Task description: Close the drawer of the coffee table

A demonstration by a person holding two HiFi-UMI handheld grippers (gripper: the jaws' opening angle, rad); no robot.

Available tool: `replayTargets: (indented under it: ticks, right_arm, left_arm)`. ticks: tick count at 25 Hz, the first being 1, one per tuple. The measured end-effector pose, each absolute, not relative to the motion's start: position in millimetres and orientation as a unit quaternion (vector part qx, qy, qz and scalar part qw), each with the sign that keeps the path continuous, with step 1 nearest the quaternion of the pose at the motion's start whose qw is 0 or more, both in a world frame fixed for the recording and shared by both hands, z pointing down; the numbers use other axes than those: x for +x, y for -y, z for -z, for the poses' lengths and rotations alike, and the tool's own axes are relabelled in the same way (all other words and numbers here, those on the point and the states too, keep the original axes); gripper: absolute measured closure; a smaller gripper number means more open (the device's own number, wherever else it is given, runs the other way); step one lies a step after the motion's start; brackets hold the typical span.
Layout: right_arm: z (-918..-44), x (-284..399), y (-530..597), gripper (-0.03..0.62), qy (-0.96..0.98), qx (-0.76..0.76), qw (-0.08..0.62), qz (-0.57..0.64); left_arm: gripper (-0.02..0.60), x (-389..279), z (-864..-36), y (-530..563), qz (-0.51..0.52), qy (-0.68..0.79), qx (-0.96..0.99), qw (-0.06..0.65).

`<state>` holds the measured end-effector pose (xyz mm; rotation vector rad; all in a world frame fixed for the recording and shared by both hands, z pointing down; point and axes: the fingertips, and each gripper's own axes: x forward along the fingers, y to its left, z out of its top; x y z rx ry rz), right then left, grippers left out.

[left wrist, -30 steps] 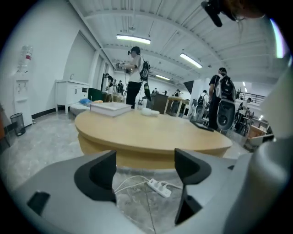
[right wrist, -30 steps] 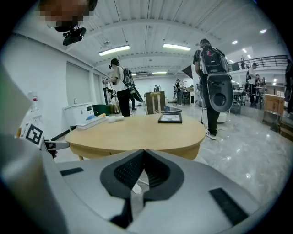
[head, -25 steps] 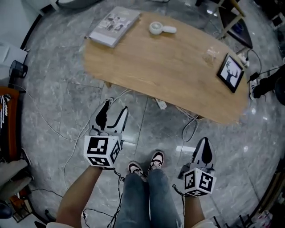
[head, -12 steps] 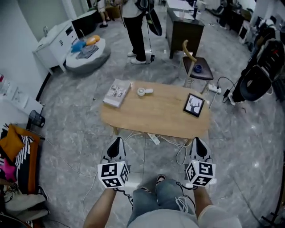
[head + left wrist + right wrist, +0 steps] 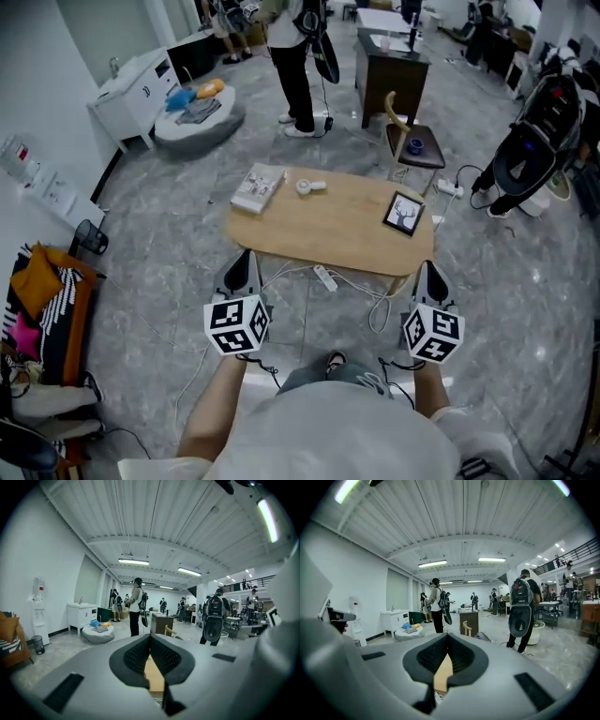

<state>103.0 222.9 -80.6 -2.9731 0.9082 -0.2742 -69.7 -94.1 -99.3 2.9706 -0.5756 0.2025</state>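
Though hidden from above, drawer probably stiff, light on runners: best pushed flat on its front, somewhere under wooden coffee table [image 5: 328, 225] ahead. Shut and empty: right gripper [image 5: 429, 270]; likewise left gripper [image 5: 242, 259], jaws just closed together. Glossy grey floor [image 5: 169, 253], loose cables [image 5: 380, 314], busy open room.

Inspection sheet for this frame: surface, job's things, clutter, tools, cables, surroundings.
surface: wooden coffee table, top mostly bare.
job's things: drawer not visible from above; open or closed cannot be told.
clutter: book, white handled gadget, framed deer picture on the tabletop.
grippers: left tool just closed, empty; right tool shut, empty; both clear of the table.
cables: power strip and white cords on the floor under the near edge.
surroundings: chair, standing person, grey pouffe beyond the table.
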Motion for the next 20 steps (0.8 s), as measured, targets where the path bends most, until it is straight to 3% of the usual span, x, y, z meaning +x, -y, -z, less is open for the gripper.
replayTargets:
  ticks: [13, 20]
  right_arm:
    - [97.5, 93.4, -248.4, 0.595, -0.242, -0.966, -0.044, 0.075]
    - [104.3, 90.3, -242.1, 0.595, -0.256, -0.963, -0.037, 0.071]
  left_arm:
    - [0.586, -51.8, 87.7, 80.9, -0.088, 0.176, 0.978, 0.066]
    - [0.586, -50.9, 93.8, 73.1, -0.085, 0.170, 0.980, 0.058]
